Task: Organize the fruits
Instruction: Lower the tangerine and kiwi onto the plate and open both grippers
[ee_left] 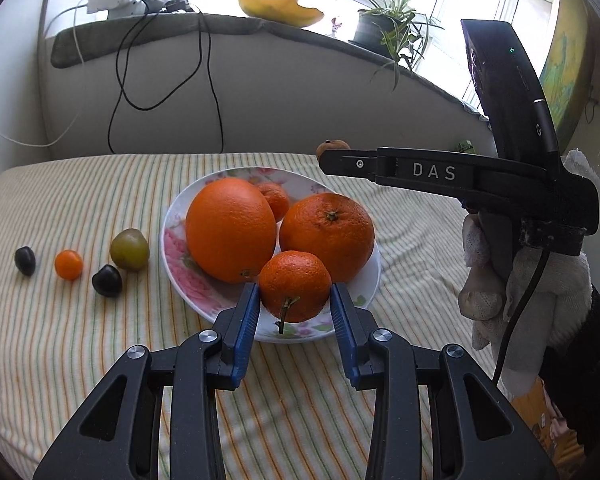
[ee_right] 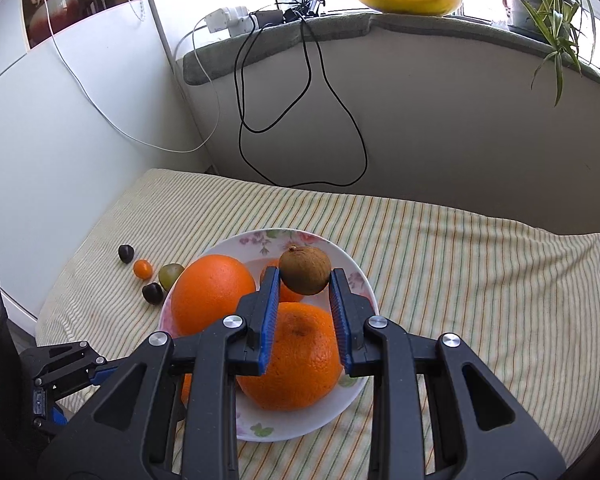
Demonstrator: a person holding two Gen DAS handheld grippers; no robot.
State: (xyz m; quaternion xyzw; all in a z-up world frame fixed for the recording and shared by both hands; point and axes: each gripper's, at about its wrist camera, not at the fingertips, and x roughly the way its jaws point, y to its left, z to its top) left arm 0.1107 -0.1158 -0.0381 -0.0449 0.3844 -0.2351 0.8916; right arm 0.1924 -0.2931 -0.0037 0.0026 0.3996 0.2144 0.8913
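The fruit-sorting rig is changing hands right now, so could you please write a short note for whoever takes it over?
Left hand-held gripper: shut on the stemmed mandarin, low over the plate's near rim.
Right hand-held gripper: shut on a small brown fruit, held above the plate.
Floral plate: large orange, second orange, small mandarin.
Still on the striped cloth, left of plate: two dark fruits, tiny orange one, green one.
Left: both held fruits, then those four.

Black gripper, blue pads, silver screws, perhaps knit white glove
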